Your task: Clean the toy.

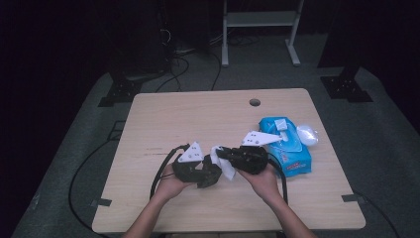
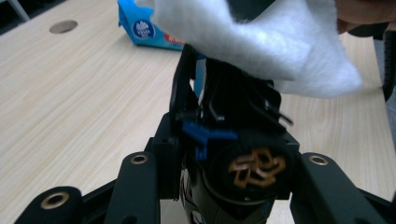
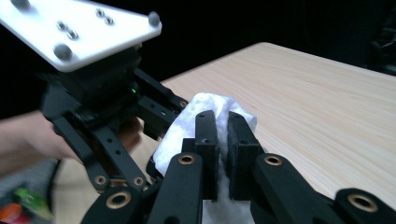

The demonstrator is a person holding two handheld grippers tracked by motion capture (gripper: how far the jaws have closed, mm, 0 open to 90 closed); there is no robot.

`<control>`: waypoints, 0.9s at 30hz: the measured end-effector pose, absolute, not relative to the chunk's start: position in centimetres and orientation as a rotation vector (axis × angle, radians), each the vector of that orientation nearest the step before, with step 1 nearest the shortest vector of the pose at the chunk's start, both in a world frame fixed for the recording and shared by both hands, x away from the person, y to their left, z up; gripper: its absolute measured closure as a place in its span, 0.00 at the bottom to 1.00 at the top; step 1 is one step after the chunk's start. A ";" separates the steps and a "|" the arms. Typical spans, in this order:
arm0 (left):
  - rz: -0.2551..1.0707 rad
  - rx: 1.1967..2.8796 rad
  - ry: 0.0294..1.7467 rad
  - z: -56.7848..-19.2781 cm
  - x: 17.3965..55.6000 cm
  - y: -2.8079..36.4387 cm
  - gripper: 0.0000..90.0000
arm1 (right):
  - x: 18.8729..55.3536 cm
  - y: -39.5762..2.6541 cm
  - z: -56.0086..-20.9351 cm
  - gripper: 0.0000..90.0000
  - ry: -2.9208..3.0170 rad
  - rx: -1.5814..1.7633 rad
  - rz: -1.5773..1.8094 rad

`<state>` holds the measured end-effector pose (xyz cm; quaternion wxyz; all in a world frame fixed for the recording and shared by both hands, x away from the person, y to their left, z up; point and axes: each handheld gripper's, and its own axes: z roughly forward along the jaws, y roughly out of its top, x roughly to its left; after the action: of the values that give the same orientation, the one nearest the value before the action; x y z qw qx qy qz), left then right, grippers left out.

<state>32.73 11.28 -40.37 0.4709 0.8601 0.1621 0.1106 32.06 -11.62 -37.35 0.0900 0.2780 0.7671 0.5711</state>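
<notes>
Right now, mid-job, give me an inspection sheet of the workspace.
Surface: wooden table, cable hole near far edge.
Job's things: white wipe between both grippers; blue wipe pack at right, flap open.
Clutter: white object beside the pack, too small to tell.
Grippers: right gripper shut on the wipe; left gripper holds a black object under the wipe.
Cables: black cable loops off the left gripper.
Surroundings: dark floor, white frame behind.

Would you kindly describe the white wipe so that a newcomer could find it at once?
Start at the wooden table and find the blue wipes pack on its right side. Just left of it, the right gripper pinches a white wipe, soft and crumpled, unlike the hard black gripper parts around it.
</notes>
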 end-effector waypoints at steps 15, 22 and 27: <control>0.260 2.094 0.406 -40.6 32.9 11.6 0.64 | 32.5 -12.3 -37.9 0.93 2.274 0.853 1.669; 0.249 2.095 0.410 -40.8 33.0 11.5 0.64 | 32.8 -13.0 -38.7 0.93 2.262 0.909 1.652; 0.248 2.094 0.407 -40.8 33.0 11.4 0.64 | 32.6 -12.5 -38.3 0.93 2.264 0.866 1.648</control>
<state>32.97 11.45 -40.81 0.4770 0.8570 0.1666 0.1015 32.63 -12.47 -38.31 0.1051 0.2939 0.7681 0.5591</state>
